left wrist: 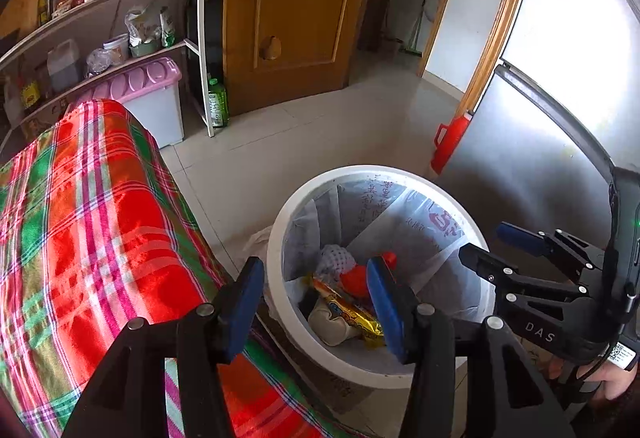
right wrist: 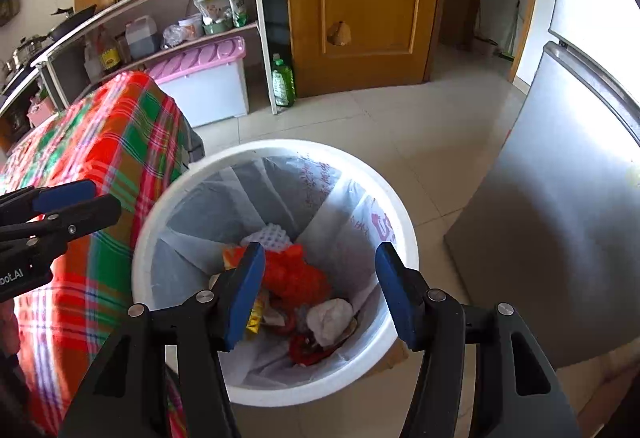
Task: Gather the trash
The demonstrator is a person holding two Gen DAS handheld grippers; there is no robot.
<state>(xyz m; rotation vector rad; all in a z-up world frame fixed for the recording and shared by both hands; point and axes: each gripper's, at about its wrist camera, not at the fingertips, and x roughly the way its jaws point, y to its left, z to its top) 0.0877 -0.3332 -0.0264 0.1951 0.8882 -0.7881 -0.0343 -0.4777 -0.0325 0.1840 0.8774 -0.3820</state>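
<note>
Tiled floor; lined bin [right wrist: 276, 154] probably directly below spread, empty right tool [right wrist: 320, 290].

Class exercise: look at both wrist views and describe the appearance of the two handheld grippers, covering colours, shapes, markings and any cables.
Both the left gripper and the right gripper are matte black, angular frames with silver round rivets at the joints and two fingers faced with blue pads. The right gripper's body, seen from the left wrist camera, carries white "DAS" lettering, a QR-code sticker and a black cable arching above it.
</note>
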